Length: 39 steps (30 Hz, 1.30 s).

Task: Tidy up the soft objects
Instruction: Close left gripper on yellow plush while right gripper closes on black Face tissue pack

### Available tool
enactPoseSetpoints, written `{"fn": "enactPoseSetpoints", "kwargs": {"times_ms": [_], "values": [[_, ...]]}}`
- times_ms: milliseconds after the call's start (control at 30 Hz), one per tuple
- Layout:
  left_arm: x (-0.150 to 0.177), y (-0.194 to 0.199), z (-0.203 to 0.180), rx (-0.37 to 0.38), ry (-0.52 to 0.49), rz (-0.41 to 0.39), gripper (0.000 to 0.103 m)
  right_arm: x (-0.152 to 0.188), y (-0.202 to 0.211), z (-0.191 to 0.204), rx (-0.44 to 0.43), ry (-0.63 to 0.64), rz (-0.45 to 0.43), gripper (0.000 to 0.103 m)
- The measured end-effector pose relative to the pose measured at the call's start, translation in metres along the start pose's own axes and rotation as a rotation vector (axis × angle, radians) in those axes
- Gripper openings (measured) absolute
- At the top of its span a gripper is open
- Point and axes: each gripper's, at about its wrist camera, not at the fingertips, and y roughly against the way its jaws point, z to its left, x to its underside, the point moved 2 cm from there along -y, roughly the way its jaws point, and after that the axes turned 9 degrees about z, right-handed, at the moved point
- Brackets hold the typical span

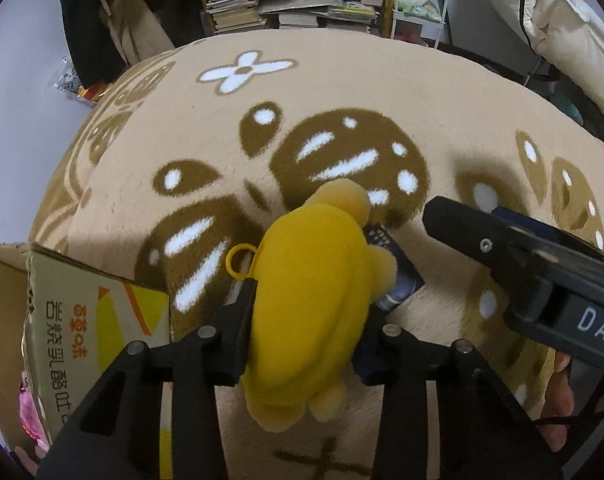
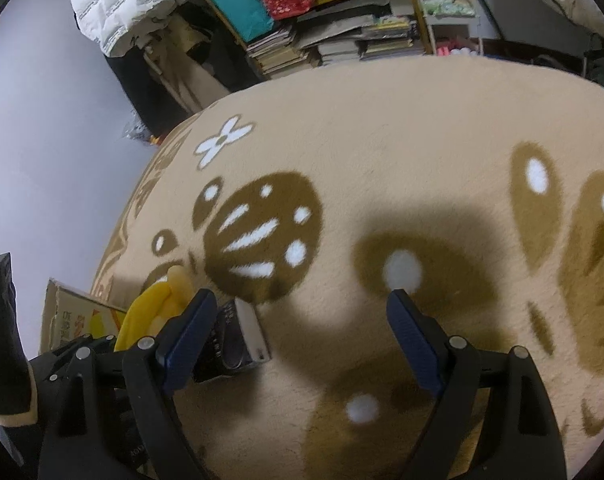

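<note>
1. The left tool (image 1: 306, 312) is clamped on the yellow plush toy (image 1: 314, 304), just above the beige patterned rug (image 1: 342, 80).
2. The right tool (image 2: 302, 320) stands wide open and empty.
3. A cardboard box (image 1: 74, 312) sits left of the toy.
4. A dark packet (image 2: 238, 336) lies beside the toy.

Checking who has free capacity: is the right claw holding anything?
No, the right claw stands wide open over the bare rug, nothing between its blue pads.

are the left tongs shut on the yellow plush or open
Shut on it: the left tongs squeeze the yellow plush, denting its sides.
</note>
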Motion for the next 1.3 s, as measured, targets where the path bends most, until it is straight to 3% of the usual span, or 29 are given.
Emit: {"fn": "enactPoseSetpoints", "kwargs": {"times_ms": [233,467,967,1300], "values": [[0.009,0.008,0.007,-0.030,0.025,-0.001,0.038,0.006,-0.016,0.011,-0.026,0.031,0.057,0.073],[0.019,0.024,0.017,-0.071,0.068,-0.036,0.038,0.011,-0.022,0.026,-0.029,0.098,0.081,0.073],[0.038,0.010,0.027,-0.063,0.124,-0.005,0.038,0.015,-0.027,0.045,0.010,0.194,0.104,0.074],[0.052,0.015,0.030,-0.047,0.159,-0.002,0.038,0.024,-0.044,0.069,0.048,0.324,0.175,0.075]]}}
